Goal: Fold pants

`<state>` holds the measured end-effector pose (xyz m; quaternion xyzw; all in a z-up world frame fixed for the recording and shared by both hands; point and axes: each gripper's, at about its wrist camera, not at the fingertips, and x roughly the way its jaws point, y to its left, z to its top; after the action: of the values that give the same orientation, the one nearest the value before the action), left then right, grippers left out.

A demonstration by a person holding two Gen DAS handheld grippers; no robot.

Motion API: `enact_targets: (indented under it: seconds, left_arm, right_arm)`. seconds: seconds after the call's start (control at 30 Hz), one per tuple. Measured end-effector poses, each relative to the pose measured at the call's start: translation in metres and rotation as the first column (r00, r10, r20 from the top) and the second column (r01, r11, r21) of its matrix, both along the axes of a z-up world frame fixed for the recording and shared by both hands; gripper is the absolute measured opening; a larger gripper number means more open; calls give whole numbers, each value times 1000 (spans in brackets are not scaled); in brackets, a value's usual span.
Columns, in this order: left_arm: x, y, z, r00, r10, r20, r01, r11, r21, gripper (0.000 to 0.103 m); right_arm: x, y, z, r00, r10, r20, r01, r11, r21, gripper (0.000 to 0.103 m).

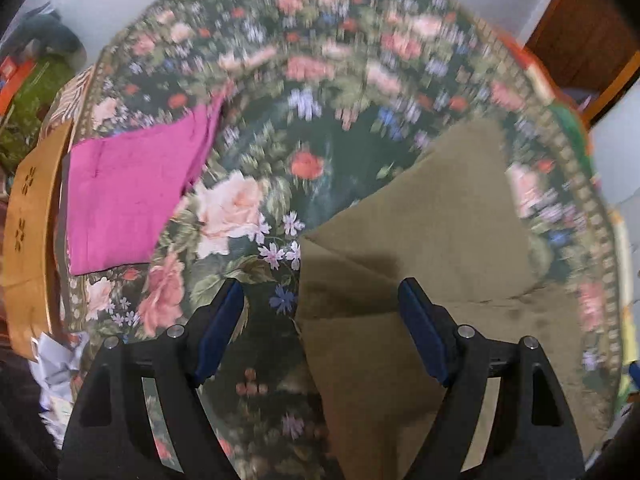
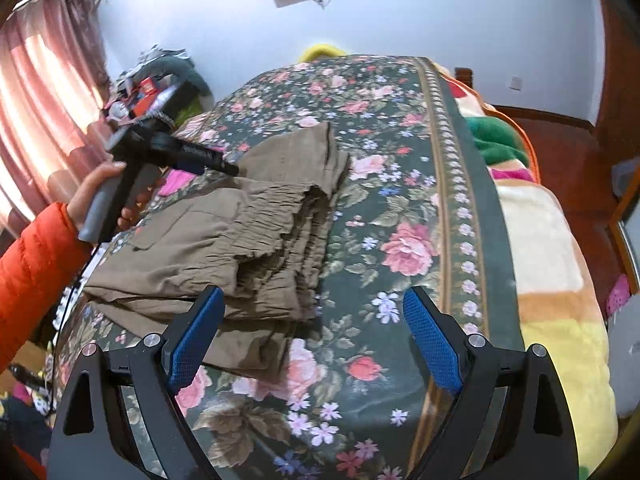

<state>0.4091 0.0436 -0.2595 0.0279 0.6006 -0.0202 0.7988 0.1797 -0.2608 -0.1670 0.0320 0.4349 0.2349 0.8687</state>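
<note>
olive-brown cotton pants (image 2: 224, 240), partly folded, lie on a dark floral bedspread (image 2: 400, 208). left gripper (image 1: 320, 312): jaws apart and empty, pointing steeply down, the pants' edge under its right jaw. right gripper (image 2: 312, 320): jaws wide apart, empty, the gathered waistband just ahead of its left jaw. a folded magenta cloth (image 1: 128, 196) lies beyond the left jaw.

Both grippers stand wide, nothing between the jaws.

The left gripper (image 1: 320, 300) points steeply down, its blue pads apart and gripping nothing. A hand (image 2: 102, 196) in an orange sleeve (image 2: 32, 276) holds its handle. The right gripper (image 2: 310, 312) points forward and down, its jaws wide and empty.
</note>
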Motion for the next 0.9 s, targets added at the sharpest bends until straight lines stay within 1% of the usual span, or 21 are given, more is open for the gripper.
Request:
enact_targets:
  seconds: [0.03,0.07,0.1,0.13,0.17,0.2,0.27,0.4,0.53,0.67,0.8,0.87,0.9]
  left_arm:
    - [1,-4,-10,999,-24,-22,24,999,36,82]
    - [-1,-7,-17,999,-48,-21,49,996,73,91]
    - [-7,-10,-20,998,-67,15,65,990,125,103]
    - [-13,-11,-21,996,-79,44,71,984,164,103]
    - [-20,-14,-22,993,-110,52,98,977,190,103]
    - [-26,-15,-22,991,-125,53,112,973,204,103]
    - [-39,-12,-19,991,-125,48,112,970,216,103]
    - [-64,2,-14,995,-99,33,91,980,176,103]
    - [-99,20,-4,999,-47,25,44,994,102,103]
    - [-135,32,7,999,-16,30,16,1000,23,103]
    - [-174,40,14,999,23,43,-19,996,-87,103]
    - [-189,42,17,997,55,52,-48,990,-135,103]
    - [-197,43,18,995,75,69,-64,987,-146,103]
  right_arm:
    - [1,-2,-2,1000,-8,-4,8,1000,-2,89]
    - [1,-3,-4,1000,-15,-8,15,1000,-4,89]
    - [2,-4,-5,1000,-20,-15,20,1000,-5,89]
    - [3,-5,-7,999,-24,-22,24,1000,-7,89]
    - [4,-5,-8,999,-25,-26,25,1000,-7,89]
    - [5,-6,-8,999,-26,-32,26,1000,-8,89]
    - [4,-7,-7,999,-25,-29,24,1000,-6,89]
    - [-1,-4,1,1000,-12,-11,12,1000,3,89]
    - [-5,2,8,1000,6,7,-7,1000,9,89]
    - [-9,8,11,999,31,8,-31,1000,4,89]
    - [-7,14,0,999,47,-9,-46,999,10,89]
    - [-2,16,-11,999,25,-39,-25,1000,-8,89]
    - [0,16,-15,999,14,-48,-14,1000,-12,89]
